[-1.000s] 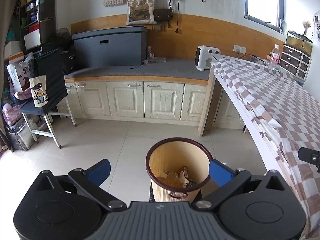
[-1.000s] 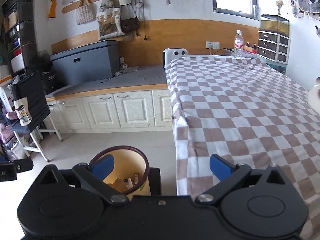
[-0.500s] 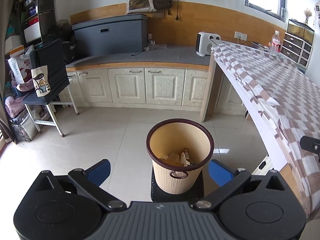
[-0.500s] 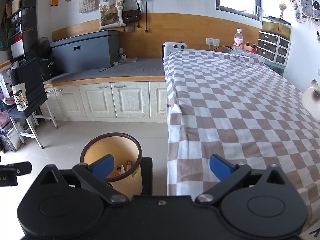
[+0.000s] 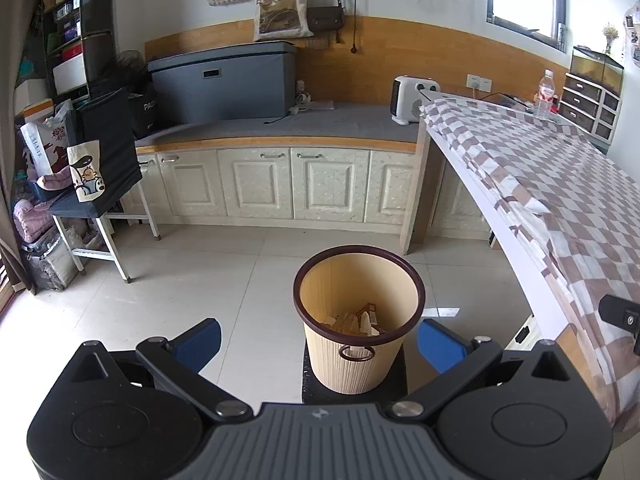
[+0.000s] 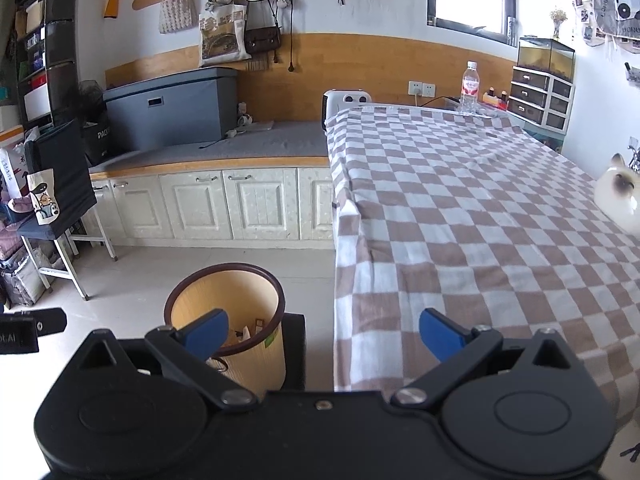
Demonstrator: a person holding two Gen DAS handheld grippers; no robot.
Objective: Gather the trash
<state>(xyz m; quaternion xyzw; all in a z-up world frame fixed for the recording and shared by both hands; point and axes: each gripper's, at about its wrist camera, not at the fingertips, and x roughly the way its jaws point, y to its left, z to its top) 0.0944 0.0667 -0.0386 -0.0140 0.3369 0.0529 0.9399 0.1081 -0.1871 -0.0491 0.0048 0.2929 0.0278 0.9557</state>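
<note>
— Position of the bin [image 5: 356, 344]?
— On the floor [image 5: 192, 288], on a mat [image 5: 394, 378], just left of the table [image 5: 560, 208]. Trash [image 5: 358, 322] lies in it.

— Behind the bin?
— Cabinets [image 5: 276, 184] along the wall. On their counter, a box [image 5: 224, 80] at left and a heater [image 5: 408, 98] at right, beside the table's far end.

— On the table?
— A cloth [image 6: 480, 216] covers it; a bottle [image 6: 470, 88] stands at the far end, a cat figure [image 6: 618, 196] at the right edge.

— Left of the cabinets?
— A stand [image 5: 100, 208] with bags [image 5: 86, 170] on it.

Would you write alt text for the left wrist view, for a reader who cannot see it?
The open, empty left gripper points at a tan waste bin on the tiled floor, with paper scraps inside. A checkered tablecloth covers the table at right; white cabinets line the far wall.
</note>
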